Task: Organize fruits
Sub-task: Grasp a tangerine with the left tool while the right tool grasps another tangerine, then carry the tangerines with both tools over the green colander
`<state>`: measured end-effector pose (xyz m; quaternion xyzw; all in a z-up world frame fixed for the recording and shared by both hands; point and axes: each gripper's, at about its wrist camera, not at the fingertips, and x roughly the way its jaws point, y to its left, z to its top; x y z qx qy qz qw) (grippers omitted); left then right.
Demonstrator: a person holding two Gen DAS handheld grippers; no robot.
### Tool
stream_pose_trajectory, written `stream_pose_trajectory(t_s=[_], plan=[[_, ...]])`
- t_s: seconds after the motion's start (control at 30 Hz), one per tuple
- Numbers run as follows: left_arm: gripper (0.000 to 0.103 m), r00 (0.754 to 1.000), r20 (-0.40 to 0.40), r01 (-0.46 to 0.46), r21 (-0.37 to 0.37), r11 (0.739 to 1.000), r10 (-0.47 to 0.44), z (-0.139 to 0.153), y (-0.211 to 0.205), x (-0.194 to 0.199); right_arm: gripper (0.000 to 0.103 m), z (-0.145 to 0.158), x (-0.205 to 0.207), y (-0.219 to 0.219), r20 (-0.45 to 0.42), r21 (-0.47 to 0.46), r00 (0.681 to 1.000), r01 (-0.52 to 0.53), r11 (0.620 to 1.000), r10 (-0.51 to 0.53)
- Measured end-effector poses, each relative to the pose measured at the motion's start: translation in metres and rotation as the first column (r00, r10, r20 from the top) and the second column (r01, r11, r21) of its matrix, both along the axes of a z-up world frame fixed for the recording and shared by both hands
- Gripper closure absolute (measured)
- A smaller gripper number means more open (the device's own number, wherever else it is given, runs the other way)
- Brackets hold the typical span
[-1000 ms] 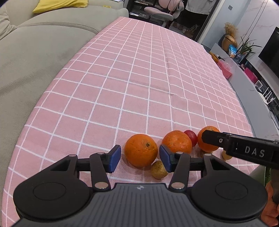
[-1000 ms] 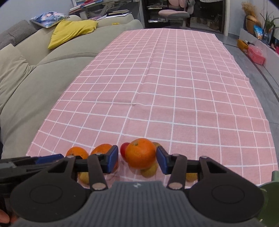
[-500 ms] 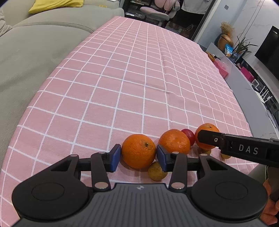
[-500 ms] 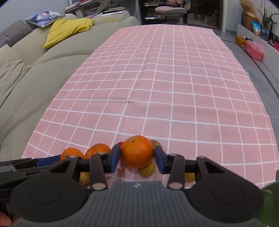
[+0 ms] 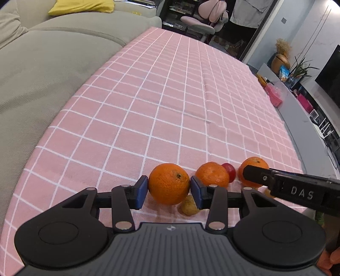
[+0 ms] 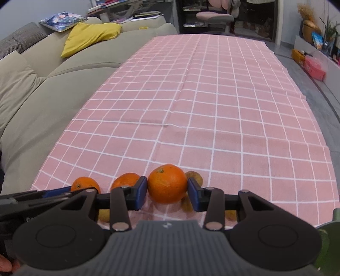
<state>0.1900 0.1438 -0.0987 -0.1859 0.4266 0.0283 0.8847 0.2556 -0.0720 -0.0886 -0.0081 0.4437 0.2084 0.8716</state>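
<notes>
With both tools low over the near edge of the pink white-checked cloth-covered counter (image 5: pixel 170 102), the fruit sits in a row along that edge. Starting far left, a grey-green fabric sofa (image 5: pixel 42 70) runs beside the counter, a yellow cushion (image 6: pixel 89 38) on its back. Moving right, the left tool (image 5: pixel 169 189) has its blue pads (image 5: pixel 141 190) pressed on either side of a big round orange (image 5: pixel 169 183) — clenched on it, both pads touching the peel; I cannot tell whether the fruit is clear of the cloth. Just beneath it and to the right lies a small tan, rough-skinned fruit (image 5: pixel 188 206) on the cloth. Next along, a second orange with a bumpy skin (image 5: pixel 211 175) rests just behind the left tool's right pad, and a small dark red round fruit (image 5: pixel 229 169) is tucked against its right side. Further right, the right tool (image 6: pixel 166 189) grips its own smooth bright orange (image 6: pixel 166 183), pads tight on both flanks. In the right wrist view, small yellowish-brown fruits (image 6: pixel 194 178) peek out behind and below that orange. At the far end stands a pale pink swivel chair (image 6: pixel 214 17).
</notes>
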Motion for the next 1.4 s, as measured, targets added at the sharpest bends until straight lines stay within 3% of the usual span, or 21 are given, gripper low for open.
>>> stream_pose_trajectory(t_s=[0.5,0.93,1.17,1.4], plan=[[0.054,0.997,0.067,0.039,-0.010,0.999,-0.038,0.051,-0.028,-0.040,0.065,0.042,-0.073,-0.022,0.055,0.029,0.995,-0.085,0.996,0.083],[0.054,0.983,0.134,0.129,-0.026,0.991,-0.125,0.093,-0.071,-0.071,0.065,0.084,-0.127,-0.076,0.127,0.049,0.988,-0.092,0.995,0.085],[0.054,0.962,0.166,0.224,-0.022,0.974,-0.217,0.107,-0.107,-0.075,0.065,0.095,-0.150,-0.113,0.160,0.015,0.984,-0.082,0.996,0.079],[0.054,0.935,0.144,0.329,-0.007,0.944,-0.325,0.103,-0.145,-0.072,0.065,0.091,-0.158,-0.159,0.149,-0.021,0.988,-0.030,0.999,0.033]])
